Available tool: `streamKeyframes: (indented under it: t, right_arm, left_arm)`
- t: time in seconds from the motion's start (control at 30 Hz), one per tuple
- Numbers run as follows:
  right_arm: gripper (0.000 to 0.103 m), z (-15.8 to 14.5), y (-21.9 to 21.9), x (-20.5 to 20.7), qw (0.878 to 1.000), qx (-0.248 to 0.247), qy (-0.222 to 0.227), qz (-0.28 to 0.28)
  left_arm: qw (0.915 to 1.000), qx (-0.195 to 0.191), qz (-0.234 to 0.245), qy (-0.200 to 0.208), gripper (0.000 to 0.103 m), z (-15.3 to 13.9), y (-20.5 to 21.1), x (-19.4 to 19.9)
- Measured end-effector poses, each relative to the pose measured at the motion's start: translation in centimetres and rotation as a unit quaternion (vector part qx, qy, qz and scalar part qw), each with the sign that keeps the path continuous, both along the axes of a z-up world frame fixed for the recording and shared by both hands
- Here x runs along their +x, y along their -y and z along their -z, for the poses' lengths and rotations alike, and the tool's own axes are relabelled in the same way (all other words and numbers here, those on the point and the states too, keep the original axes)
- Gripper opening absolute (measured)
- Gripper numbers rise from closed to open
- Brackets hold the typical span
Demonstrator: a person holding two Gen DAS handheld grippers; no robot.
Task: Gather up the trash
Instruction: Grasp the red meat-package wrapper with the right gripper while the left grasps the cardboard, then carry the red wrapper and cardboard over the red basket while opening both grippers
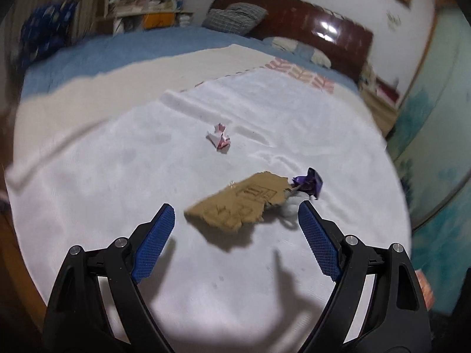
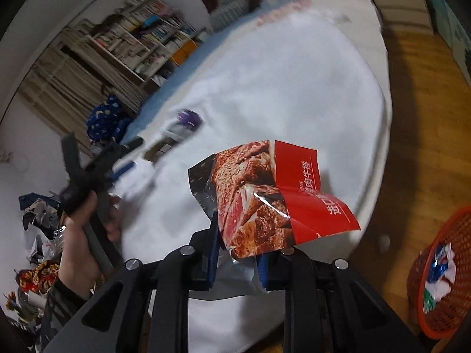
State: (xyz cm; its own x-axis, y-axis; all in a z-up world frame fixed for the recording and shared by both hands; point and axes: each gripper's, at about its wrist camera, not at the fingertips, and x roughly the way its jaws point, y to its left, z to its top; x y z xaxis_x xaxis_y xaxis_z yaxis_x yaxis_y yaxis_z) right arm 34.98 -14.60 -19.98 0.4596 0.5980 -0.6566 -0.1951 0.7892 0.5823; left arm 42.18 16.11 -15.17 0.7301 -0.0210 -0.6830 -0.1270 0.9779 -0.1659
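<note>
In the left wrist view my left gripper [image 1: 235,214] hangs open over the white bed cover. A torn piece of brown cardboard [image 1: 238,203] lies just beyond its fingertips, with a crumpled purple wrapper [image 1: 309,182] at its right end. A pink-and-white crumpled wrapper [image 1: 219,138] lies farther off. In the right wrist view my right gripper [image 2: 237,247] is shut on a red snack bag with a beef picture [image 2: 270,197], held above the bed's edge. The left gripper [image 2: 97,173] shows blurred at the left, held in a hand [image 2: 79,244].
An orange mesh basket [image 2: 459,235] with several wrappers inside stands on the wooden floor [image 2: 418,117] at the right of the bed. Bookshelves [image 2: 141,38], a blue patterned bundle [image 2: 106,120] and pillows [image 1: 235,17] by a dark headboard lie beyond the bed.
</note>
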Motion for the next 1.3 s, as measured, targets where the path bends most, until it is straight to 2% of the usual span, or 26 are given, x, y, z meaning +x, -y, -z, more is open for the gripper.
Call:
streamKeyframes:
  t: [0.1, 0.17, 0.23, 0.3, 0.37, 0.4, 0.47, 0.67, 0.97, 1.13, 1.3]
  right_arm:
    - [0.023, -0.3, 0.1, 0.9, 1.000, -0.006, 0.009, -0.009]
    - [0.023, -0.7, 0.2, 1.5, 1.000, 0.000, 0.012, -0.016]
    - [0.023, -0.8, 0.4, 2.1, 1.000, 0.003, 0.012, -0.022]
    - [0.023, -0.8, 0.6, 2.5, 1.000, 0.003, 0.010, -0.029]
    - [0.023, -0.7, 1.2, 2.7, 0.999, 0.001, 0.013, -0.033]
    - [0.023, -0.8, 1.2, 2.8, 0.999, 0.000, 0.013, -0.033]
    - [0.024, -0.7, 1.5, 2.8, 1.000, 0.003, 0.010, -0.029]
    - [0.024, -0.4, 1.7, 2.3, 1.000, 0.002, 0.001, -0.025]
    - [0.024, -0.1, 1.5, 2.5, 1.000, 0.000, -0.007, -0.021]
    - [0.024, -1.4, 2.3, 2.3, 1.000, 0.007, 0.018, -0.009]
    - [0.023, -3.9, 4.5, 0.5, 0.998, 0.012, 0.058, 0.007]
  left_arm:
    - [0.9981, 0.055, 0.023, -0.015, 0.085, -0.3, 1.0, 1.0]
    - [0.9966, 0.066, 0.040, -0.030, 0.085, -0.1, 1.3, 1.6]
    - [0.9950, 0.059, 0.057, -0.058, 0.085, 0.8, 1.4, 2.6]
    - [0.9937, 0.051, 0.050, -0.086, 0.084, 1.9, 1.1, 3.3]
    - [0.9949, 0.020, 0.026, -0.095, 0.077, 2.3, -0.4, 3.3]
    - [0.9951, 0.011, 0.019, -0.096, 0.065, 2.4, -0.8, 3.2]
    - [0.9954, -0.006, 0.011, -0.095, 0.063, 2.4, -1.5, 3.0]
    - [0.9954, 0.018, 0.017, -0.092, 0.060, 2.3, -0.6, 2.5]
    - [0.9978, 0.023, -0.003, -0.062, 0.057, 0.5, -0.5, 1.2]
    - [0.9991, 0.033, 0.016, -0.021, 0.057, -3.5, 1.7, -1.3]
    - [0.9969, 0.026, 0.065, 0.034, 0.057, -7.9, 7.6, -6.5]
